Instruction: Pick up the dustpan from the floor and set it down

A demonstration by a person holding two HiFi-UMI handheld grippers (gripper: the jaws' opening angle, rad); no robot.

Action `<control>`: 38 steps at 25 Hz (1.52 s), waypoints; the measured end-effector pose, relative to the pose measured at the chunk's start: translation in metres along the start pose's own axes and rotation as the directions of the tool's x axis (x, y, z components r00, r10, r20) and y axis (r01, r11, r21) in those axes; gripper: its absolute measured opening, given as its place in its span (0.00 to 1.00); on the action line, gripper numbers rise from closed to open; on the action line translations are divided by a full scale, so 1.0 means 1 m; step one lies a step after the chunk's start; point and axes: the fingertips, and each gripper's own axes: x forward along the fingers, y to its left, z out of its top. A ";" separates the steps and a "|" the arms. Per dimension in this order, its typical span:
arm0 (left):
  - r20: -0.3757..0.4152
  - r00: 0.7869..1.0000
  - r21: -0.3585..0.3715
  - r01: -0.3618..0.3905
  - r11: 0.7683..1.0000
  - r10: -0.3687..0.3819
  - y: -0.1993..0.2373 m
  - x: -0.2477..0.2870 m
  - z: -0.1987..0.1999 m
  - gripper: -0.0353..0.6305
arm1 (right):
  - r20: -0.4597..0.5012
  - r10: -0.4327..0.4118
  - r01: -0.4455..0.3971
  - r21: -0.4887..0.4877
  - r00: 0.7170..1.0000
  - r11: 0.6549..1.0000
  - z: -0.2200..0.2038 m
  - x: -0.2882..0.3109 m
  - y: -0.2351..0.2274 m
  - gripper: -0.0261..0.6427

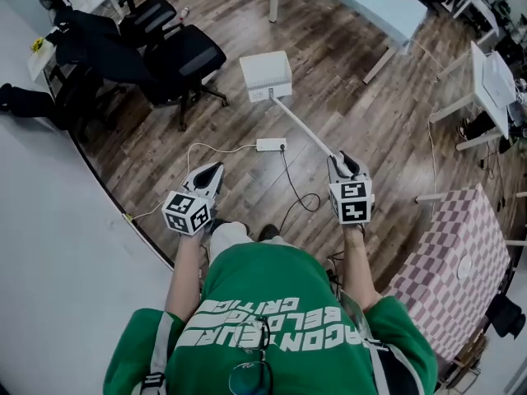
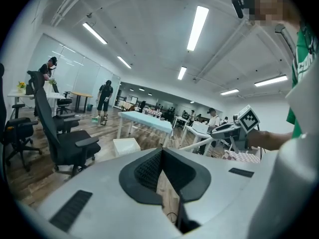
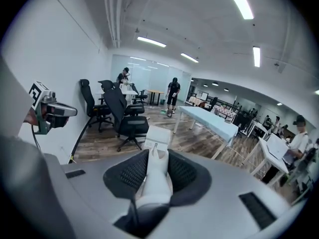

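**A:** What do the fingers (image 3: 127, 173) of the right gripper (image 3: 158, 151) have hold of?

**B:** They are clamped on the white handle (image 3: 155, 179) of the dustpan (image 3: 157, 138). The handle runs straight out between the two dark ribbed pads, pressed from both sides.

**A:** And the left gripper (image 2: 162, 149)?

**B:** Its fingers (image 2: 148, 170) stand a narrow way apart with nothing between them. Only wooden floor (image 1: 346, 81) shows through the slit.

**A:** Where is the dustpan itself?

**B:** It is out ahead of the person, at the far end of the long handle. In the head view the handle slants from the right gripper up and to the left. The white, box-like pan is over the boards. It looks to be hanging clear of them, though from so steep an angle I can't be sure it isn't touching.

**A:** What lies around it?

**B:** A white power strip (image 1: 271, 145) lies on the floor between the two grippers, just left of the handle, with cables trailing from it. Black office chairs (image 1: 185, 56) stand to the left of the pan. A pale blue desk (image 1: 362, 2) is beyond it. A pink-and-white checked cloth (image 1: 453, 262) is off to the person's right.

**A:** And the person?

**B:** A green shirt (image 1: 272, 303), both arms out. The grippers are well apart, each showing its marker cube.
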 end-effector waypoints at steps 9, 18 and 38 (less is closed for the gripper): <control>0.005 1.000 0.045 0.008 0.999 -0.008 -0.014 0.028 0.019 0.04 | 0.066 -0.056 0.054 0.027 0.996 0.998 0.017 -0.025 -0.030 0.22; -0.046 0.996 0.062 0.076 0.995 -0.073 -0.037 0.040 0.020 0.04 | 0.066 -0.062 0.060 0.045 0.996 0.997 0.012 -0.029 -0.043 0.22; -0.024 0.986 0.037 0.168 0.985 -0.167 -0.079 0.065 0.019 0.04 | 0.002 -0.070 0.070 0.075 0.998 0.995 -0.035 -0.036 -0.068 0.22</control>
